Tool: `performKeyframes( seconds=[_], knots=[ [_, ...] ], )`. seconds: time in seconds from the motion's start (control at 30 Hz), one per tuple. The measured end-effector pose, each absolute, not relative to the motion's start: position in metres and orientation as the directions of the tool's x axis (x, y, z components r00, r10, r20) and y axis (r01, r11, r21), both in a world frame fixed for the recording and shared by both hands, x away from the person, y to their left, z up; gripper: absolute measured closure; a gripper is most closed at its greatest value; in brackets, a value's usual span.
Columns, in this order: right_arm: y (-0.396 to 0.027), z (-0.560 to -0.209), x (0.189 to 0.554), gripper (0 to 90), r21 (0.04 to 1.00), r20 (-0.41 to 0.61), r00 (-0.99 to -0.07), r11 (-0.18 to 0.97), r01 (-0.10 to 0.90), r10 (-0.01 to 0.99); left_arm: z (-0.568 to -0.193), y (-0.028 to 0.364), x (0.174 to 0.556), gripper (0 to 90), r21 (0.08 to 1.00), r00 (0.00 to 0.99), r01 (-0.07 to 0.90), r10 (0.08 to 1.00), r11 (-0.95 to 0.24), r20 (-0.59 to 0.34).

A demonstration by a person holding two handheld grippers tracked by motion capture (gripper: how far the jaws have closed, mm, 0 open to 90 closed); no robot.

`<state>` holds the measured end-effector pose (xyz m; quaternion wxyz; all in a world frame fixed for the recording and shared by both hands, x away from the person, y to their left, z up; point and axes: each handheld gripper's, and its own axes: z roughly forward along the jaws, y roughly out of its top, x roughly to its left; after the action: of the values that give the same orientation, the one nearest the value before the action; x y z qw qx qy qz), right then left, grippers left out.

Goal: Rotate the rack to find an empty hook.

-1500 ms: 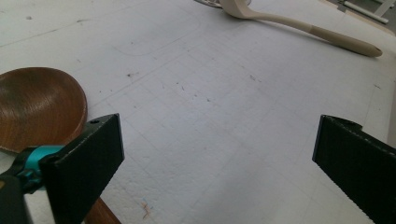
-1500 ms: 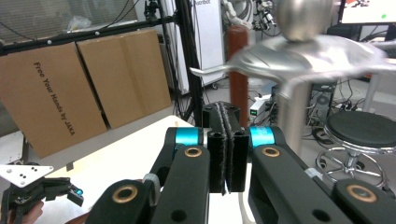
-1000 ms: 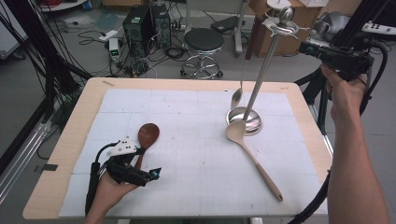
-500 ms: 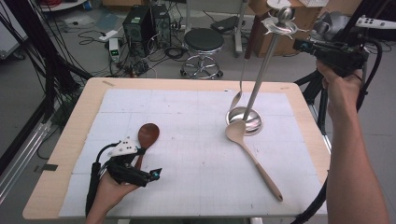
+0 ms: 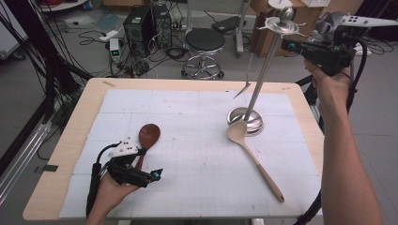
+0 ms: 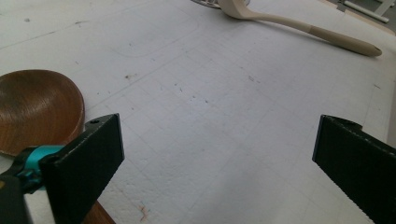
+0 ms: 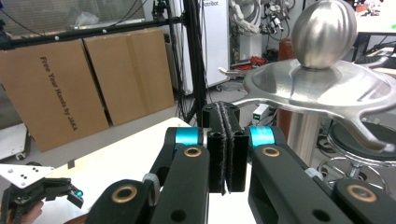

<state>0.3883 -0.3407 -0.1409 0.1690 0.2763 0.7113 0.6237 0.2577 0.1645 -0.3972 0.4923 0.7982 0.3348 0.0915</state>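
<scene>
My right gripper [image 7: 224,154] has its jaws pinched shut on nothing beside the rack top [image 5: 280,23]. Left gripper [image 5: 141,174], jaws wide, should slide around the brown spoon [image 5: 148,137] on the desk [image 5: 65,154] next, keeping low.

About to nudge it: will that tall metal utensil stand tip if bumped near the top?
Probably. The metal stand is a tall thin pole on a small round base, with a knob and hook plate up high. It likely also slides on the smooth white mat.

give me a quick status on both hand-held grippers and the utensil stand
Left hand-held gripper open, on the mat beside the brown spoon. Right hand-held gripper shut, empty, up by the stand's top disc. One utensil hanging; pale spoon lies at the stand's base.
</scene>
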Motion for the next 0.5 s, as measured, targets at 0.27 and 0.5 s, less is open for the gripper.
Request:
performKeyframes(
  seconds=[0.27,0.5],
  knots=[
    [-0.332,-0.139,0.389,89.9,0.982,0.095,-0.786,0.072,0.174,0.611,-0.397,0.163,0.258,2.6,0.845,0.761,0.442,0.624,-0.300,-0.177],
    [-0.327,-0.139,0.392,89.9,0.981,0.100,-0.780,0.070,0.181,0.618,-0.397,0.162,0.258,2.6,0.846,0.764,0.441,0.621,-0.299,-0.178]
  ],
)
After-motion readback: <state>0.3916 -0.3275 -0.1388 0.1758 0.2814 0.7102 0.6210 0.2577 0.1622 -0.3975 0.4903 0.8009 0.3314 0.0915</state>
